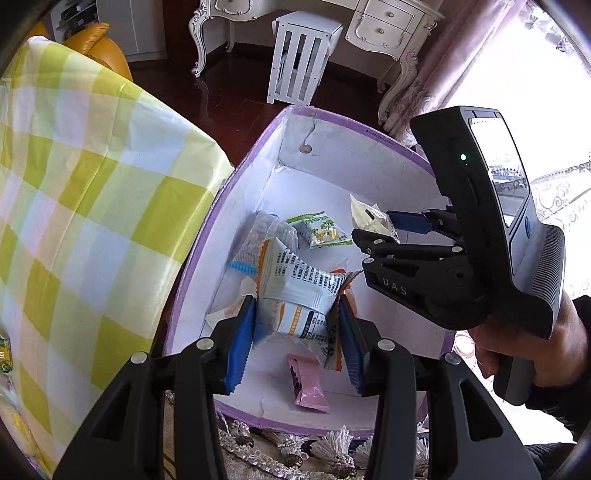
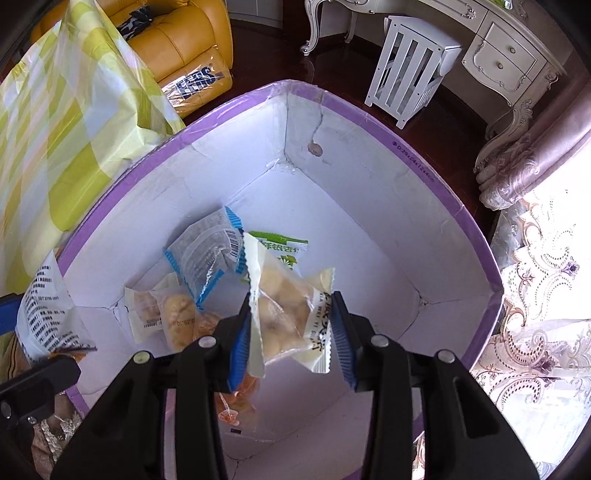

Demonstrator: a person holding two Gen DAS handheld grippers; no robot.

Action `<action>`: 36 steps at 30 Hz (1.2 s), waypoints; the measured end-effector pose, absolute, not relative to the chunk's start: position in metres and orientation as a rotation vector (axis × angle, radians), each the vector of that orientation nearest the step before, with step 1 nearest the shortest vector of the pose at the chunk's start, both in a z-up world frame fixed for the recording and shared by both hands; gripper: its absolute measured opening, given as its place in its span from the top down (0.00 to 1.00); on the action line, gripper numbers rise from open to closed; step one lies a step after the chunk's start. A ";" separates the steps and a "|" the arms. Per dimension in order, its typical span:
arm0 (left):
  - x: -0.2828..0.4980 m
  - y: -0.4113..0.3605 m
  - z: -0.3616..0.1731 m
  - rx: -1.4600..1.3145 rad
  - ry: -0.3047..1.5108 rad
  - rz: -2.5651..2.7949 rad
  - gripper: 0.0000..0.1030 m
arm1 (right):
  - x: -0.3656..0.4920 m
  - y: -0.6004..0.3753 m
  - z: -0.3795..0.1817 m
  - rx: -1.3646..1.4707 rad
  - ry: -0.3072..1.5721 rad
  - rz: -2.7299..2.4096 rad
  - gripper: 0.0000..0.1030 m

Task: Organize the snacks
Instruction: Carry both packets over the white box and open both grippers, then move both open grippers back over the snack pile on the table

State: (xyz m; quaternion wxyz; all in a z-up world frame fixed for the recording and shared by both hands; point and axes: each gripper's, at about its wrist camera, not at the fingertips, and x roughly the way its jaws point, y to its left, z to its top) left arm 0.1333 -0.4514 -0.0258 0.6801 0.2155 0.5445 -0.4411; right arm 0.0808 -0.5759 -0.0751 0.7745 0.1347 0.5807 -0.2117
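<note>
Left hand-held gripper (image 1: 297,341) holds a white-and-orange printed snack packet (image 1: 295,291) between its pads, above the purple-rimmed box (image 1: 255,155). Right hand-held gripper (image 2: 291,338) holds a clear packet of pale snacks (image 2: 284,306) over the same box. Beneath lie a blue-edged packet (image 2: 201,258) and a green packet (image 2: 286,245).

Purple-rimmed box (image 2: 369,122) — snack packets (image 2: 207,254) inside

I am in a home, prob. a bedroom or living room. I see an ornate white dressing table (image 1: 384,26) w/ curved legs and small drawers, a white slatted stool (image 1: 301,59) next to it, dark wood floor (image 1: 236,96), a yellow leather armchair (image 2: 177,40), pink curtains (image 2: 535,155) w/ lace at a bright window, and a fringed rug (image 1: 295,450).
</note>
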 end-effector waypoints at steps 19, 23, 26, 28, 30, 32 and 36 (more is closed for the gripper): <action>0.138 -0.438 -0.009 0.441 1.158 -0.949 0.23 | 0.086 -0.565 -0.061 0.272 1.232 -0.479 0.41; 0.141 -0.422 0.006 0.412 1.116 -0.923 0.22 | 0.093 -0.551 -0.046 0.254 1.203 -0.464 0.39; 0.143 -0.407 0.020 0.387 1.076 -0.896 0.22 | 0.099 -0.538 -0.034 0.238 1.181 -0.442 0.38; 0.147 -0.395 0.030 0.364 1.050 -0.870 0.22 | 0.103 -0.527 -0.025 0.226 1.165 -0.421 0.38; 0.151 -0.381 0.040 0.339 1.024 -0.842 0.22 | 0.107 -0.516 -0.015 0.218 1.144 -0.401 0.37; 0.155 -0.366 0.048 0.313 1.001 -0.810 0.22 | 0.112 -0.507 -0.006 0.217 1.121 -0.378 0.37; 0.167 -0.333 0.065 0.262 0.963 -0.736 0.21 | 0.120 -0.482 0.011 0.210 1.076 -0.331 0.33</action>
